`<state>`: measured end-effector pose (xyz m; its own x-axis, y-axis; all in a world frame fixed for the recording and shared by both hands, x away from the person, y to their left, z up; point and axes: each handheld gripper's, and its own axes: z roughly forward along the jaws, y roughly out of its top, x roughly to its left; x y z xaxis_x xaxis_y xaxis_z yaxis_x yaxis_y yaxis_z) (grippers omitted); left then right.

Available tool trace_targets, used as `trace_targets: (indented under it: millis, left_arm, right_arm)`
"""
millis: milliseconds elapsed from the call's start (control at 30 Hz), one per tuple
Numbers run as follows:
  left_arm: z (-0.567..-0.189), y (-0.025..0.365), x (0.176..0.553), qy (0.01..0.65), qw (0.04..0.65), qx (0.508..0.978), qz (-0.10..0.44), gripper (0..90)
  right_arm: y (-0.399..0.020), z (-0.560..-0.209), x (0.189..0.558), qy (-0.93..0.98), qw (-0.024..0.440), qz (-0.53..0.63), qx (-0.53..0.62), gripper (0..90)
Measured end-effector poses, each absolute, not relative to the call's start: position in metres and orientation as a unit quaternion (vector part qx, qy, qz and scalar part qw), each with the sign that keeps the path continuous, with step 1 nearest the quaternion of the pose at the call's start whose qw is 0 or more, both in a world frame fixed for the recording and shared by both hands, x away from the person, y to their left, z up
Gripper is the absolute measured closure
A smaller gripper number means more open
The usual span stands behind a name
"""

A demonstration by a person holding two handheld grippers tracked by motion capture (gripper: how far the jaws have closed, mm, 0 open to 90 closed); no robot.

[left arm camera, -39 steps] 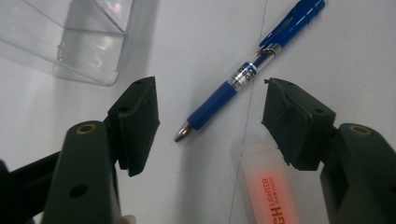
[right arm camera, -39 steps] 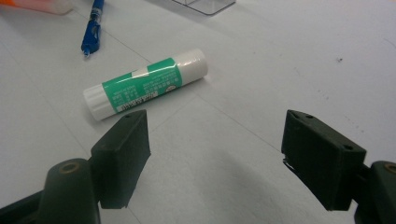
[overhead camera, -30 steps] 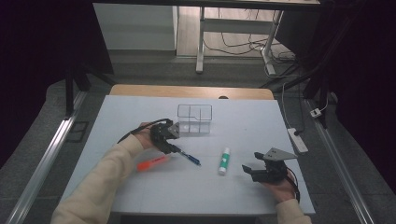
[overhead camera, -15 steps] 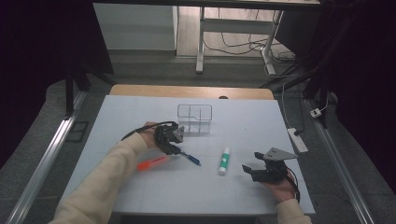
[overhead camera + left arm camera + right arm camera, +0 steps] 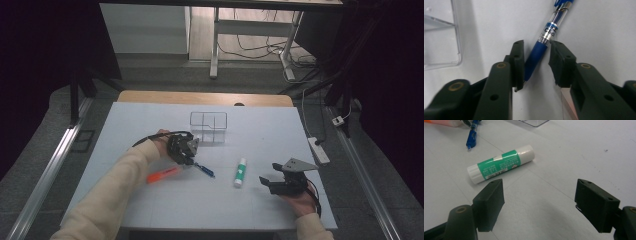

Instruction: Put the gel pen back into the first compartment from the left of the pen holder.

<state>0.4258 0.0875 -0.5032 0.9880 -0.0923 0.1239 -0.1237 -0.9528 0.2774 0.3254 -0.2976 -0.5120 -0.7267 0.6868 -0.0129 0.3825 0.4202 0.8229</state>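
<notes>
Near the middle of the table (image 5: 150,120), the left gripper (image 5: 537,62) has just been closing around the blue pen (image 5: 541,47) lying flat, not yet pinched, presumably to lift it into the clear organizer (image 5: 208,126) just behind, while the right gripper (image 5: 539,202) waits wide open by the glue stick (image 5: 500,163)

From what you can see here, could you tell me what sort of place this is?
Probably a lab or workshop bench set up for recording handling work. A white-topped table holds a few stationery items: a blue pen, a glue stick and a clear plastic organizer. Behind it, cables trail across the floor beside metal desk legs.
</notes>
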Motion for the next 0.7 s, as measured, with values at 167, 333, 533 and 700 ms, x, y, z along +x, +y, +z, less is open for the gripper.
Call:
trace_targets:
  millis: [167, 333, 533, 700]
  left_arm:
    - [-0.503, 0.087, 0.426, -0.078, 0.141, 0.986, 0.049, 74.8]
    - [-0.503, 0.087, 0.426, -0.089, 0.140, 0.985, 0.050, 79.4]
    - [-0.501, 0.087, 0.426, -0.080, 0.141, 0.985, 0.052, 79.5]
    - [-0.489, 0.091, 0.425, -0.057, 0.172, 0.982, 0.055, 79.5]
  right_arm:
    - [-0.298, -0.512, 0.325, 0.824, 0.177, 0.430, 0.325, 23.2]
    - [-0.298, -0.512, 0.325, 0.824, 0.177, 0.430, 0.325, 23.2]
    - [-0.298, -0.511, 0.325, 0.824, 0.178, 0.429, 0.325, 23.2]
    - [-0.299, -0.510, 0.325, 0.823, 0.179, 0.431, 0.324, 23.2]
